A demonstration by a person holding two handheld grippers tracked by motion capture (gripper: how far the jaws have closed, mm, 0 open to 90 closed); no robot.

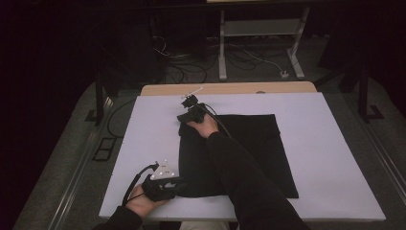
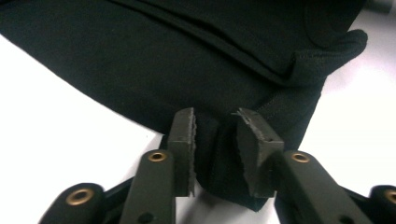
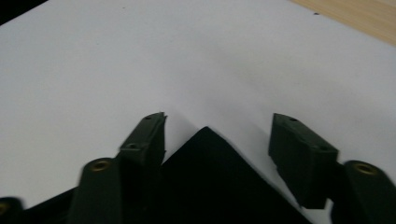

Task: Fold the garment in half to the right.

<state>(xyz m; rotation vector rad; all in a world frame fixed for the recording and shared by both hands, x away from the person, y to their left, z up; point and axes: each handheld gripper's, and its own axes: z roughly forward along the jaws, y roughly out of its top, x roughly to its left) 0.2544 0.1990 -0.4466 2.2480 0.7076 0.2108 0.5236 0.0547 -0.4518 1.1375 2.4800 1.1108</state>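
A black cloth [image 1: 249,153] lies flat on the white sheet [image 1: 143,139] that covers the table [image 1: 225,88], roughly at the middle and reaching toward the near edge. It is folded into a rough rectangle; in the left gripper view a hemmed edge and a folded layer run across its near part [image 2: 280,74].

The left gripper [image 1: 178,183] sits at the cloth's near left corner, held low by the left hand [image 1: 139,201], with its grey plate on top. In the left gripper view its jaws stand close together with a bunched fold of the cloth's corner between the pads [image 2: 184,140], which press on it: a clenched grasp on the cloth.

The right gripper [image 1: 187,115] is at the far left corner, the right hand [image 1: 206,125] behind it and the dark sleeve [image 1: 249,182] lying across the cloth. In the right gripper view its jaws stand apart, one on each side of the pointed corner [image 3: 210,158]; the pads do not touch the fabric, so that gripper is released.

Beyond the sheet, bare wood of the table shows along the far edge. Cables [image 1: 191,62] and a white frame [image 1: 261,33] stand on the floor behind.
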